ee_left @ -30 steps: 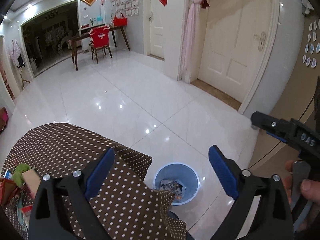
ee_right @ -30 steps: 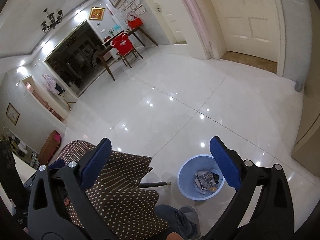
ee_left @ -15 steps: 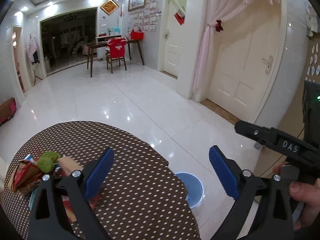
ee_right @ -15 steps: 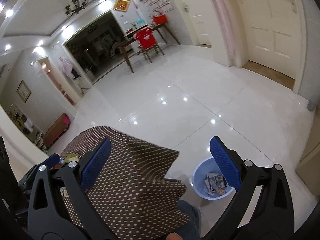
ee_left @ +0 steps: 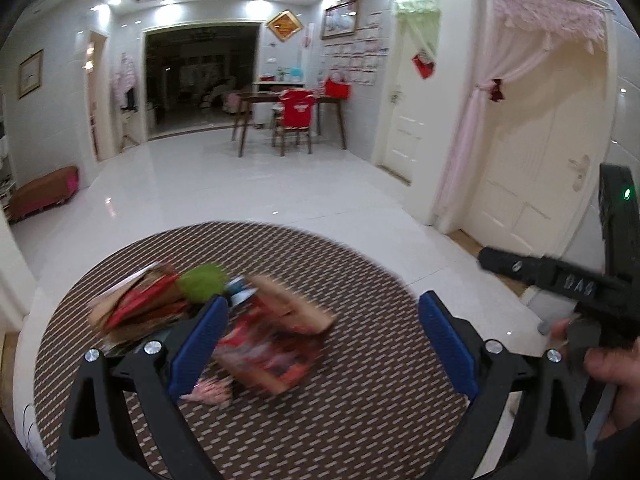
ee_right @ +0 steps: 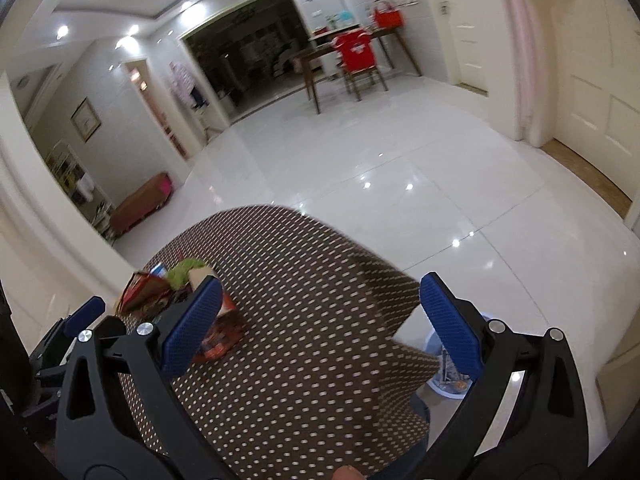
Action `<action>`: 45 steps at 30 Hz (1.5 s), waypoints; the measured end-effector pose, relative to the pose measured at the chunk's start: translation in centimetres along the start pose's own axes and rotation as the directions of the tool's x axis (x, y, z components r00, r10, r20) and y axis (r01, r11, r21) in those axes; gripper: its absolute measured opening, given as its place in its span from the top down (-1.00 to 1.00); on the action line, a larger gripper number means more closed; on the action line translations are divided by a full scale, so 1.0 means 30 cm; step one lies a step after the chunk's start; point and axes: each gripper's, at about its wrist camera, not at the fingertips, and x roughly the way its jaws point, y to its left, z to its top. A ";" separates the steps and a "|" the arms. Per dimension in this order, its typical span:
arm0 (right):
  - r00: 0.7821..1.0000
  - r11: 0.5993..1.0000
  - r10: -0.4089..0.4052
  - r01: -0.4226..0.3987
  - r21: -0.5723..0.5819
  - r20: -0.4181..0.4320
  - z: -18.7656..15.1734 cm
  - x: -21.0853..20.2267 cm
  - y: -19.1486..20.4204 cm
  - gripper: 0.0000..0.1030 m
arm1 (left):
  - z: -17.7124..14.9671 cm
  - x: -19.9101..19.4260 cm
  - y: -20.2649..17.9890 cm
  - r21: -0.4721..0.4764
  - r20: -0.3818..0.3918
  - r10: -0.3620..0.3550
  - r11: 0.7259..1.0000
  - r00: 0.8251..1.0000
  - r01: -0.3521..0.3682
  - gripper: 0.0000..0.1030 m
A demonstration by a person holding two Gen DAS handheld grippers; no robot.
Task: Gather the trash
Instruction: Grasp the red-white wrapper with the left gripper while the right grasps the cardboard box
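1. trash pile (ee_left: 208, 320) – mix of wrappers & card, sits on round table w/ brown dotted cloth (ee_left: 360, 420); in left wrist view it's lower left of centre, blurred by motion.
2. in pile: green crumpled bit (ee_left: 202, 284) at top, tan box-like piece (ee_left: 292, 306) to its right, red/orange printed wrapper (ee_left: 272, 356) below, stack of red & brown card (ee_left: 136, 312) at left. details too smeared to read.
3. left gripper (ee_left: 322, 344) – blue pads spread wide, nothing between them; left pad overlaps the pile's edge in frame, contact can't be told.
4. right gripper (ee_right: 318, 324) – also wide apart, empty; in right wrist view it's at bottom of frame over the cloth.
5. right wrist view: same pile (ee_right: 180, 296) at centre left, near table's left edge; left gripper's blue tip (ee_right: 84, 314) pokes in at lower left beside it.
6. blue bin (ee_right: 444, 372) on white tile floor, lower right of right wrist view, mostly hidden behind cloth & right pad; some paper scraps seen inside.
7. right edge of left wrist view: a hand (ee_left: 612, 368) grips the other gripper's black handle, green led lit above it.
8. bkgd: wooden table & red-covered chair (ee_left: 296, 116) at far wall, cream door (ee_left: 532, 184) w/ pink curtain at right.
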 end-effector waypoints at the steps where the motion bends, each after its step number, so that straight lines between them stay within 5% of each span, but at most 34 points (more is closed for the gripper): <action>1: 1.000 1.000 0.005 -0.005 -0.009 -0.010 -0.006 0.010 0.017 -0.88 | -0.010 -0.002 0.020 -0.003 -0.005 0.009 1.000 1.000 -0.009 -0.83; 7: 0.997 0.998 0.026 -0.030 -0.055 -0.068 -0.039 0.079 0.104 -0.88 | -0.131 -0.002 0.218 0.002 -0.068 0.079 0.997 0.995 -0.079 -0.82; 11: 0.994 0.996 0.035 -0.044 -0.080 -0.106 -0.060 0.130 0.154 -0.88 | -0.194 0.045 0.279 0.123 -0.114 0.093 0.989 0.989 -0.079 -0.82; 19: 0.987 0.991 0.047 -0.065 -0.114 -0.153 -0.098 0.197 0.253 -0.88 | -0.243 0.174 0.263 0.380 -0.187 -0.002 0.922 0.982 0.074 -0.82; 23: 0.986 0.989 0.036 -0.059 -0.135 -0.165 -0.106 0.205 0.280 -0.88 | -0.252 0.236 0.274 0.455 -0.276 -0.064 0.870 0.959 0.189 -0.35; 28: 0.984 0.988 0.026 -0.052 -0.148 -0.176 -0.116 0.231 0.301 -0.88 | -0.243 0.264 0.294 0.453 -0.318 -0.141 0.846 0.938 0.281 -0.10; 29: 0.984 0.987 0.023 -0.051 -0.151 -0.177 -0.117 0.244 0.308 -0.88 | -0.243 0.265 0.294 0.454 -0.317 -0.141 0.846 0.938 0.280 0.13; 32: 0.982 0.985 0.021 -0.052 -0.164 -0.187 -0.116 0.285 0.325 -0.88 | -0.252 0.257 0.294 0.452 -0.306 -0.136 0.851 0.942 0.269 0.29; 44: 0.974 0.937 0.001 -0.081 -0.340 -0.228 -0.136 0.479 0.454 -0.87 | -0.300 0.156 0.332 0.293 -0.259 -0.153 0.929 0.954 0.228 0.43; 45: 0.973 0.937 0.007 -0.086 -0.339 -0.230 -0.133 0.494 0.455 -0.74 | -0.300 0.149 0.337 0.273 -0.252 -0.154 0.936 0.955 0.223 0.44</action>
